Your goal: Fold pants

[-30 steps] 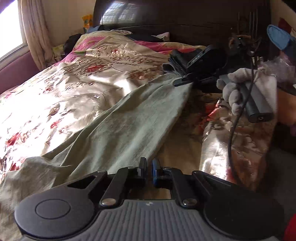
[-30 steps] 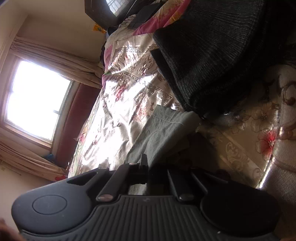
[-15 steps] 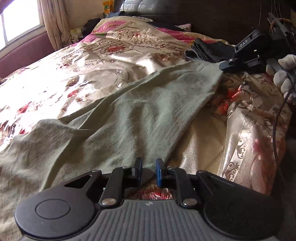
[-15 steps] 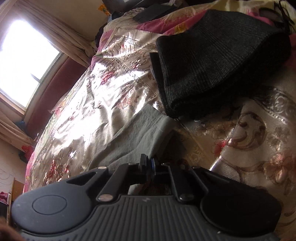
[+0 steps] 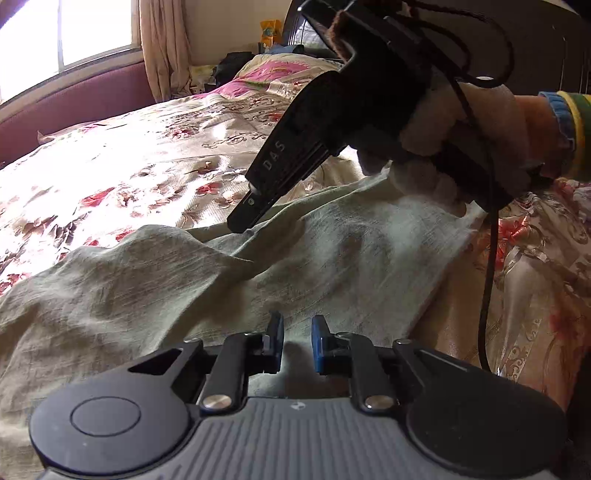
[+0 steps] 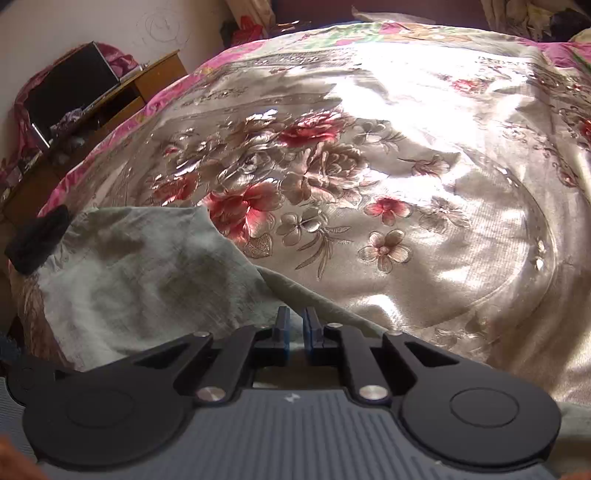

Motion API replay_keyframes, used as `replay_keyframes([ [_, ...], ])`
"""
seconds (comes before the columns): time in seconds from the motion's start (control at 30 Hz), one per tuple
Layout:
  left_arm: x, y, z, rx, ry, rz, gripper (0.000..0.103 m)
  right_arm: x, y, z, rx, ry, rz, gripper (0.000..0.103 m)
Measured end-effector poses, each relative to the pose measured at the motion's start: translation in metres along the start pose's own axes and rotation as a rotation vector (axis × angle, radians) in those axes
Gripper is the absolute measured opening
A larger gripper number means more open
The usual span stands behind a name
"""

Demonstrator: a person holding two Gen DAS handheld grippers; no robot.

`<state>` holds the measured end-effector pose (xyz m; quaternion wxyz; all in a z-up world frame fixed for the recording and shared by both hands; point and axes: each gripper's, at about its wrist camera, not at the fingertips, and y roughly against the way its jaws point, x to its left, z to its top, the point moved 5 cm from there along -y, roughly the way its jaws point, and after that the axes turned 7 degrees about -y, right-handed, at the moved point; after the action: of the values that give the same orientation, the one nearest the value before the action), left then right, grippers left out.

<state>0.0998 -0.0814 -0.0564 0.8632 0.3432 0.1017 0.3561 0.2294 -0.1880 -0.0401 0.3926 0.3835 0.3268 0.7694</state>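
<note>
Grey-green pants (image 5: pixel 332 258) lie spread and rumpled on a shiny floral bedspread (image 5: pixel 129 177). My left gripper (image 5: pixel 297 332) hovers low over the near edge of the cloth. Its blue pads stand a little apart with nothing between them. My right gripper (image 5: pixel 242 221), held in a white-gloved hand (image 5: pixel 443 147), points down at a raised fold in the middle of the pants, tips at the cloth. In the right wrist view the right gripper (image 6: pixel 294 321) shows a narrow gap between its pads, with the pants (image 6: pixel 147 288) just beyond them and nothing pinched.
A black cable (image 5: pixel 487 266) hangs from the right hand over the bed's right edge. A dark headboard (image 5: pixel 535 44) and a window (image 5: pixel 74 33) lie beyond. A wooden side table (image 6: pixel 122 92) stands off the bed. A dark cloth (image 6: pixel 37 240) lies by the pants.
The right gripper left the pants' far end by the dark folded garment, swung to the middle of the pants and rolled over. Both grippers' jaws parted slightly. The left one shifted along the cloth.
</note>
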Motion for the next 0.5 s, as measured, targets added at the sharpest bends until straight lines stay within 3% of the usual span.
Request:
replay_keyframes([
  [0.07,0.003,-0.003,0.0,-0.002,0.011,-0.016,0.031,0.006,-0.012,-0.003,0.062,0.081,-0.043,0.012],
  [0.27,0.011,-0.006,0.0,-0.009,0.044,-0.03,0.031,0.013,-0.012,0.003,0.054,0.164,-0.075,0.019],
  [0.33,0.011,-0.006,0.0,-0.008,0.045,-0.033,0.031,0.011,-0.016,0.002,0.091,0.187,-0.091,0.025],
  [0.47,0.008,-0.005,0.0,-0.007,0.033,-0.031,0.031,0.013,-0.025,0.003,0.137,0.218,-0.089,0.028],
  [0.5,0.007,-0.005,0.0,-0.006,0.031,-0.031,0.031,0.014,-0.026,0.004,0.143,0.215,-0.093,0.023],
])
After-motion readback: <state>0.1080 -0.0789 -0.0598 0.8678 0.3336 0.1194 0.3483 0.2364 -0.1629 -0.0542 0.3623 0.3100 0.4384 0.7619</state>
